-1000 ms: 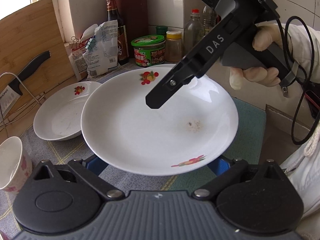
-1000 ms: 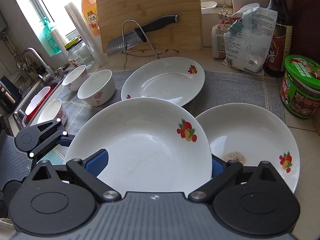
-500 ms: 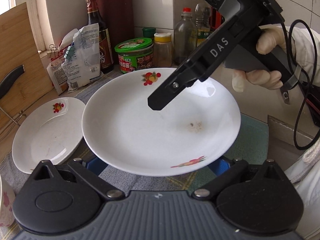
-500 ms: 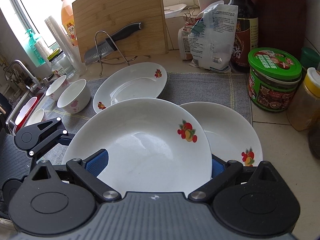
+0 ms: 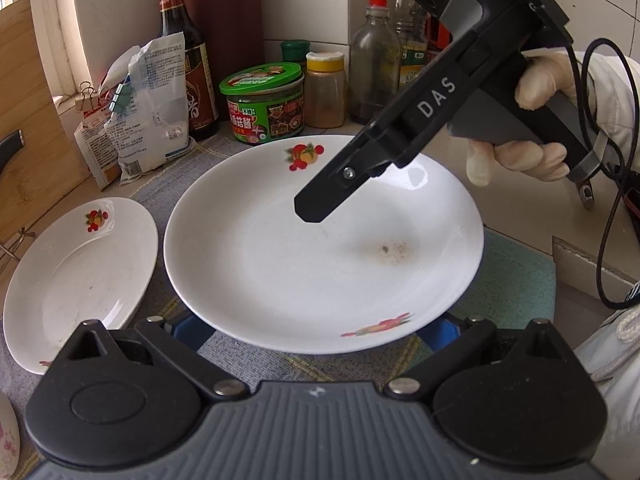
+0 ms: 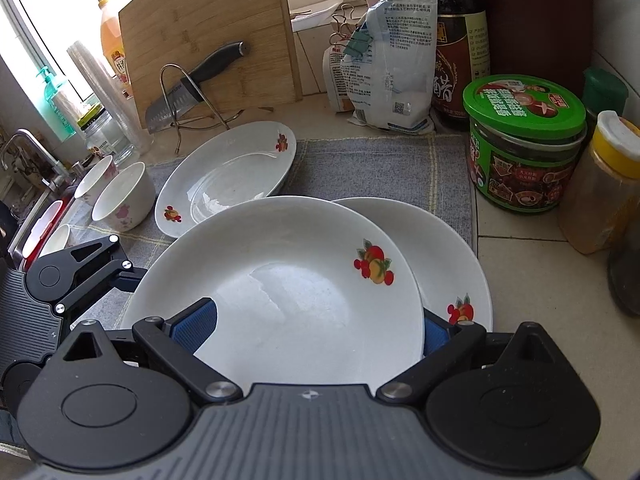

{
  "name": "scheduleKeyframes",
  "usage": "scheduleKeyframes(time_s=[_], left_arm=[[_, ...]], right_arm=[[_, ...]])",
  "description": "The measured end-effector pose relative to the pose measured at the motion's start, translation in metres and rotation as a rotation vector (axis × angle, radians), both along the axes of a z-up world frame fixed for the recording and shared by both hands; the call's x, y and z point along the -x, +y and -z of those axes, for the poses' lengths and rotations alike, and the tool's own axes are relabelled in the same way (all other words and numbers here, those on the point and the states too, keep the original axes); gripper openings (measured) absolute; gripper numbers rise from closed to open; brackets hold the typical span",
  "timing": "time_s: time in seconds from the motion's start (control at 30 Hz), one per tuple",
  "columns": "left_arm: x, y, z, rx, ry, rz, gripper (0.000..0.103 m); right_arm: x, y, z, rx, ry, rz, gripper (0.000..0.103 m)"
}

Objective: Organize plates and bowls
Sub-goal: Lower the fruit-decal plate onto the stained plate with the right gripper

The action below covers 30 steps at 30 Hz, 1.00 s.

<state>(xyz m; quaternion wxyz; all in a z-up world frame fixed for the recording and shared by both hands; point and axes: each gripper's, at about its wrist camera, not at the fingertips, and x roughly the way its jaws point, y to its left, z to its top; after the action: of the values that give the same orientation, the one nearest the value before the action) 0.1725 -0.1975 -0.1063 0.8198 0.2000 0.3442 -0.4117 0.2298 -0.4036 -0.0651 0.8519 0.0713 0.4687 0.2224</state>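
In the left wrist view my left gripper (image 5: pixel 320 330) is shut on the near rim of a white fruit-print plate (image 5: pixel 280 264) with a brown smudge, held over the grey mat. My right gripper shows above that plate (image 5: pixel 312 208). In the right wrist view my right gripper (image 6: pixel 316 326) is shut on another white fruit-print plate (image 6: pixel 280 284), which overlaps the left-held plate (image 6: pixel 448 248) from above. A third plate lies on the mat (image 6: pixel 232 176), also in the left wrist view (image 5: pixel 76 272). Two white bowls (image 6: pixel 124 196) stand at the left.
A green-lidded jar (image 6: pixel 524 140), yellow-capped jar (image 6: pixel 600 184), sauce bottle (image 6: pixel 460 60) and bags (image 6: pixel 392 64) crowd the back right. A cutting board (image 6: pixel 208 36) and knife on a wire stand (image 6: pixel 200 84) stand behind. The sink (image 6: pixel 36 216) is at far left.
Both held plates have moved right toward the jars, away from the plate lying on the mat. The right-held plate now covers more of the left-held plate.
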Motion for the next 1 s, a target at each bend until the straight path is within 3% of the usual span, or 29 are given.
scheduleKeyframes(time_s=[1.0], left_arm=[[-0.021, -0.018, 0.003, -0.073, 0.033, 0.011, 0.102]], right_arm=[[-0.014, -0.013, 0.019, -0.028, 0.032, 0.032, 0.102]])
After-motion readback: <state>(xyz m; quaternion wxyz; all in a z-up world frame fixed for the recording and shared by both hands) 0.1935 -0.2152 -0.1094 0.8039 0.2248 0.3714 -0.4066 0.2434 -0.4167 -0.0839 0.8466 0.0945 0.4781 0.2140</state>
